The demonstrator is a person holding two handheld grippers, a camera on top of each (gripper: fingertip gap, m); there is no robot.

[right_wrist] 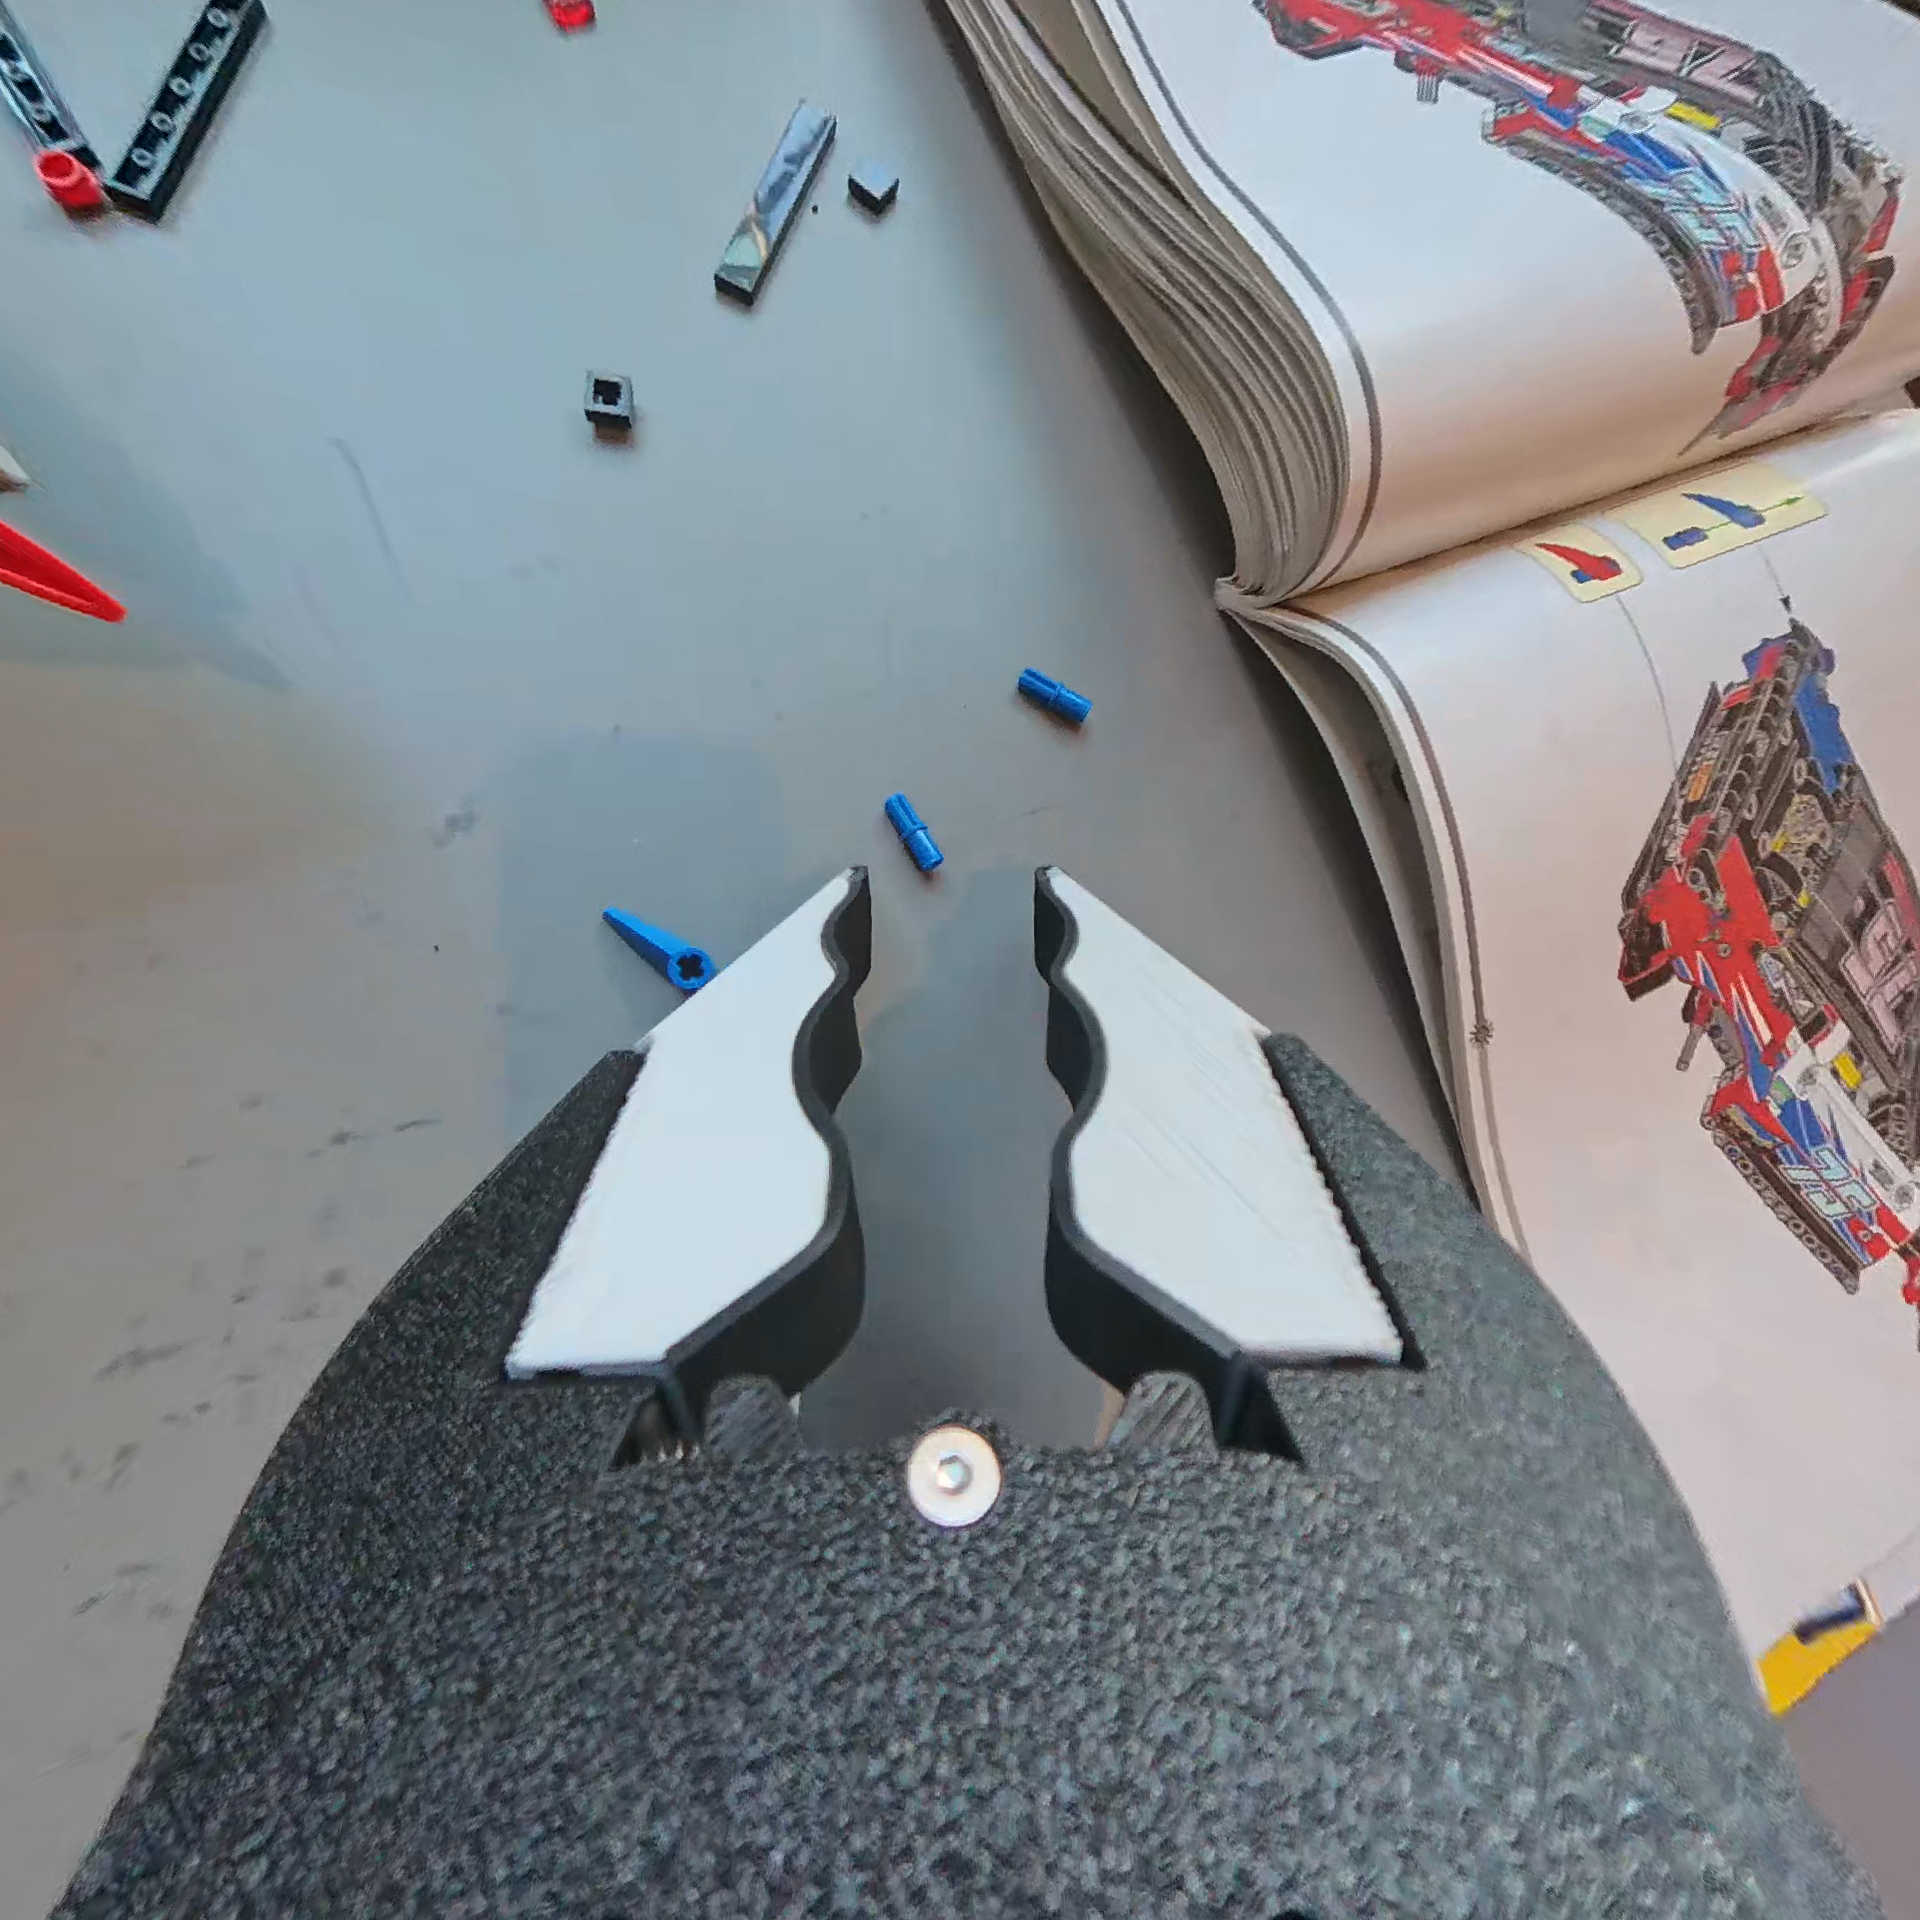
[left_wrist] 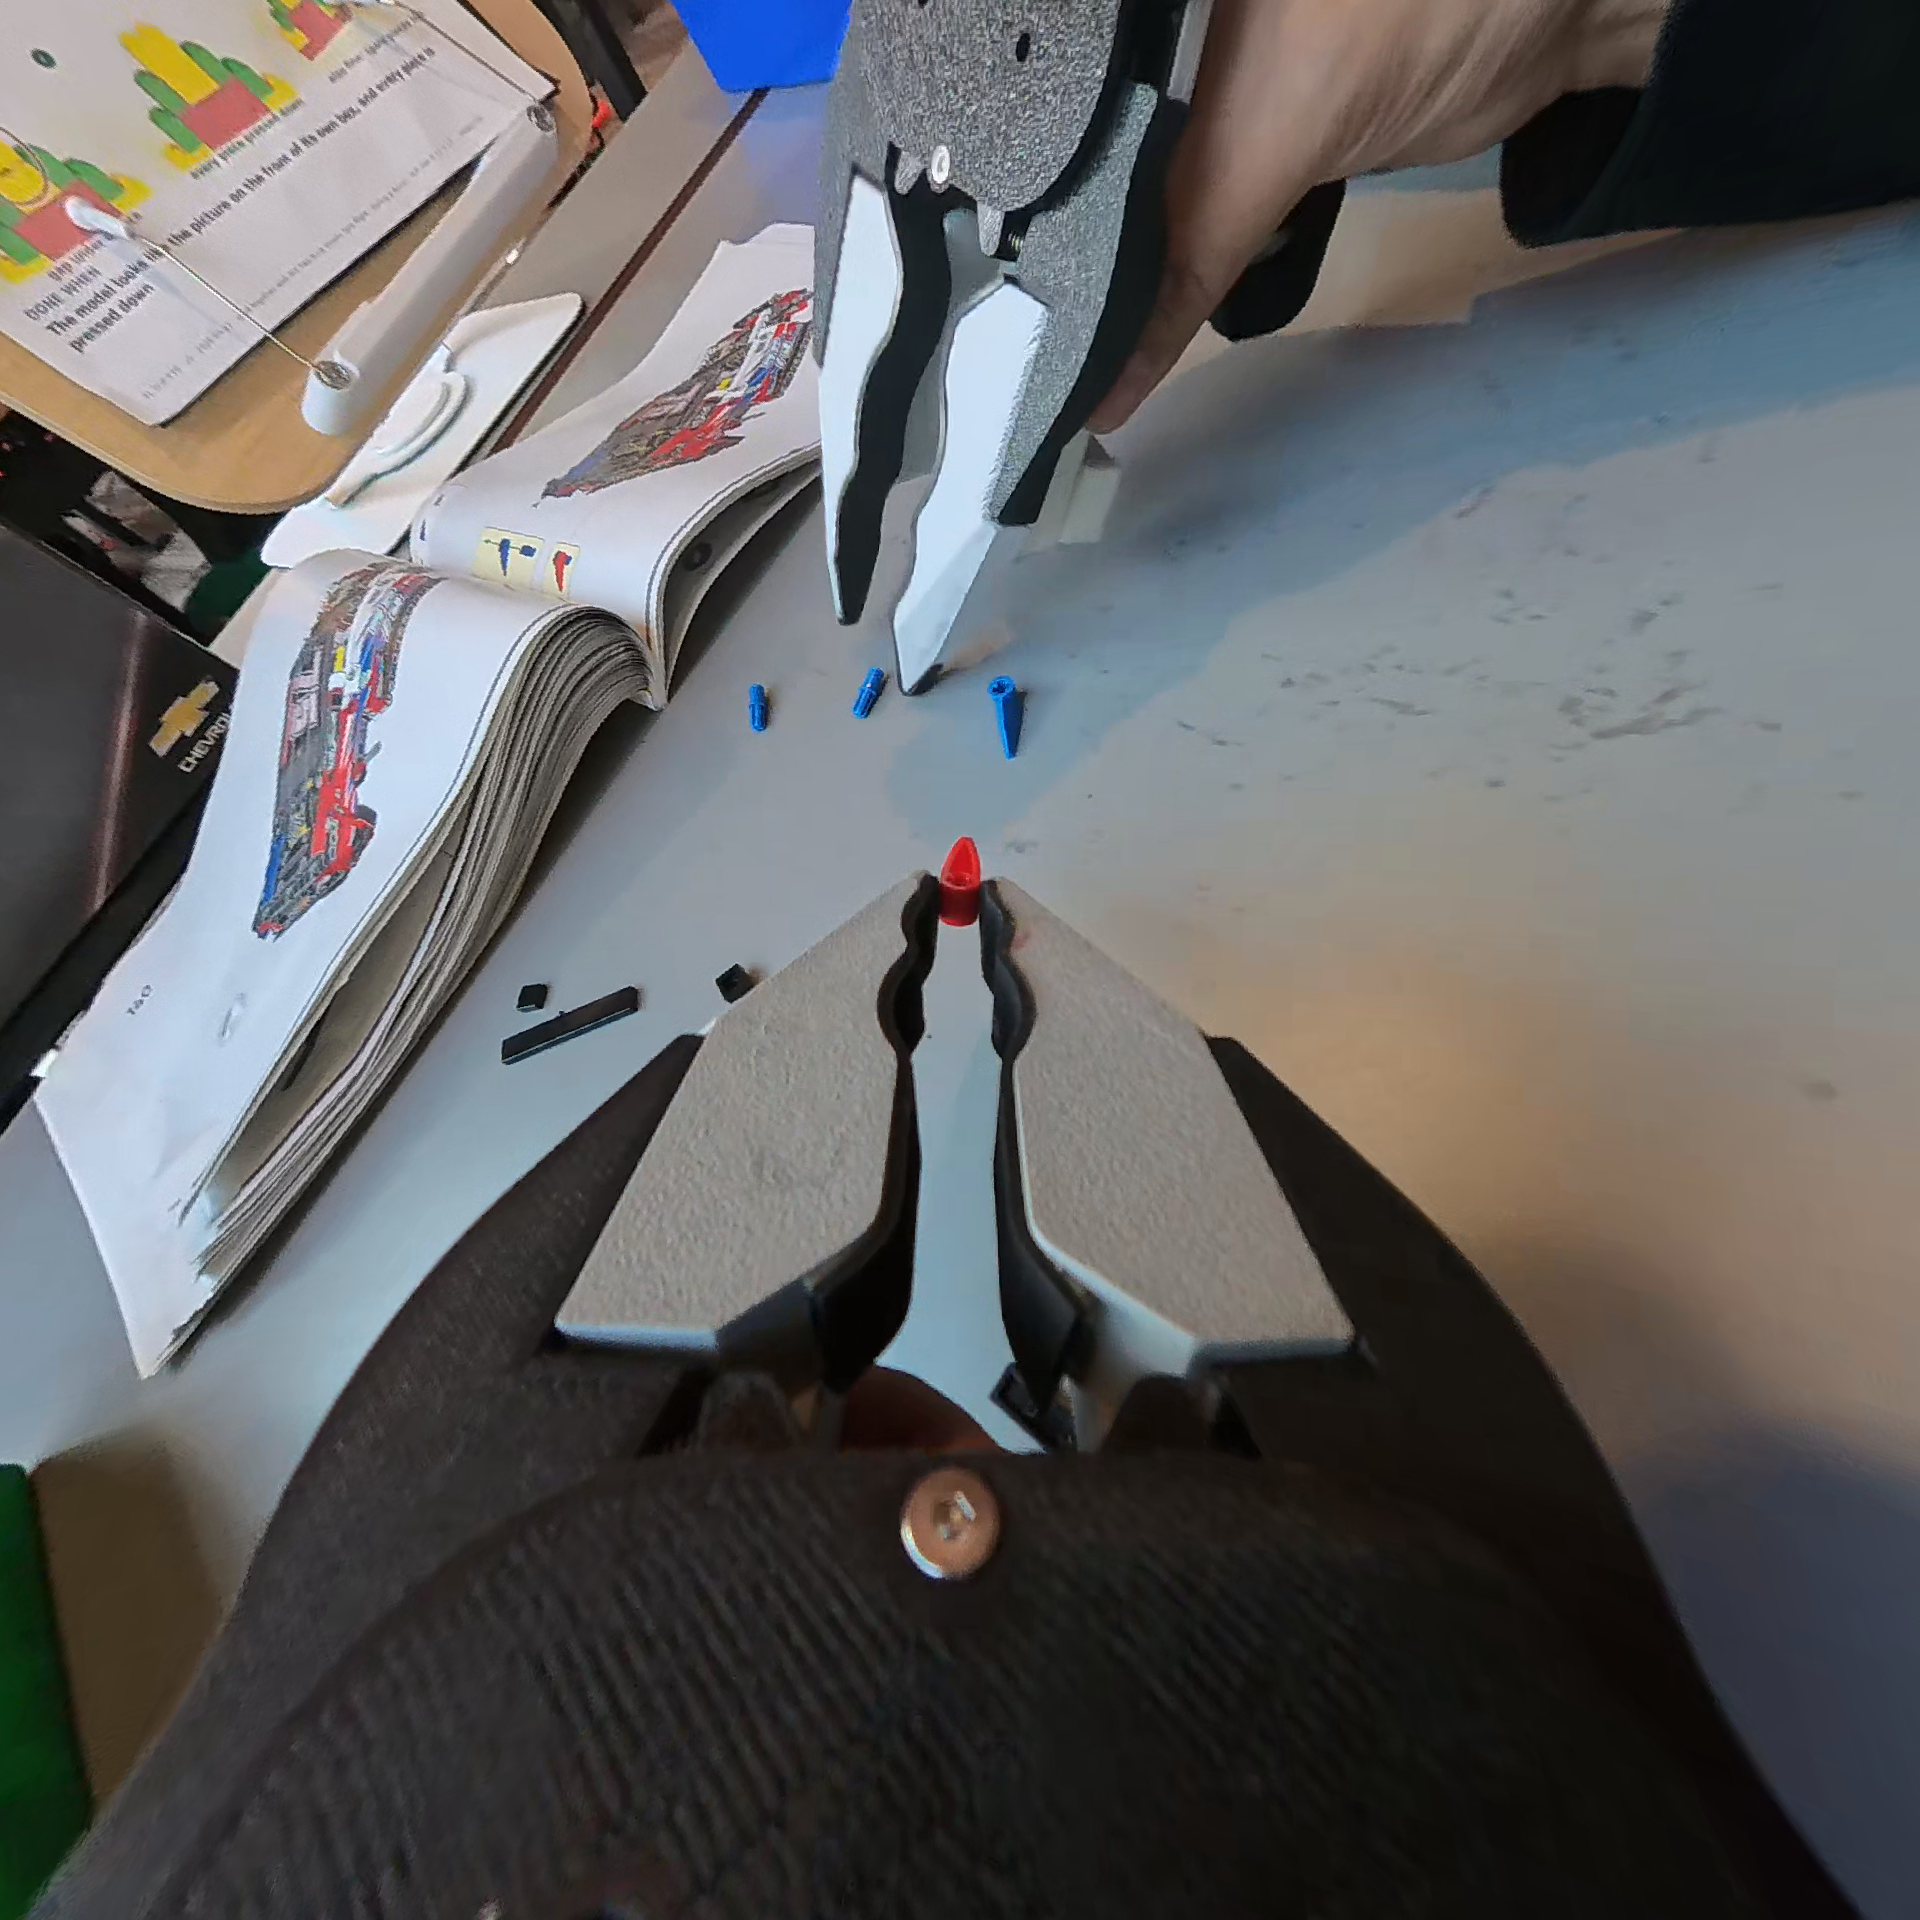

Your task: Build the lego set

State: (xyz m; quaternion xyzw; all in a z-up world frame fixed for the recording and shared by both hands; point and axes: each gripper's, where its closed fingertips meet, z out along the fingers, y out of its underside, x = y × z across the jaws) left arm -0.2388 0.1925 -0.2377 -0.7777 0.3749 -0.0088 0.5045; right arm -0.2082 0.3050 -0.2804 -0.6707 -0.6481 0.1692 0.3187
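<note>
My left gripper (left_wrist: 960, 891) is shut on a red pointed piece (left_wrist: 960, 881), held above the grey table (left_wrist: 1455, 831); its red tip also shows in the right wrist view (right_wrist: 62, 587). My right gripper (right_wrist: 952, 878) is open and empty, its fingertips low over the table; it also shows in the left wrist view (left_wrist: 883, 649). A blue pin (right_wrist: 914, 831) lies just ahead of the open jaws. A second blue pin (right_wrist: 1054, 695) lies farther right. A blue pointed piece (right_wrist: 657, 948) lies left of the left finger.
An open instruction booklet (right_wrist: 1558, 520) lies at the right. Black pieces lie beyond: a flat tile (right_wrist: 776, 204), a small square (right_wrist: 609, 399), another small one (right_wrist: 873, 186), and studded plates (right_wrist: 187, 109) with a red round stud (right_wrist: 69, 174). A card holder (left_wrist: 208, 187) stands on a wooden board.
</note>
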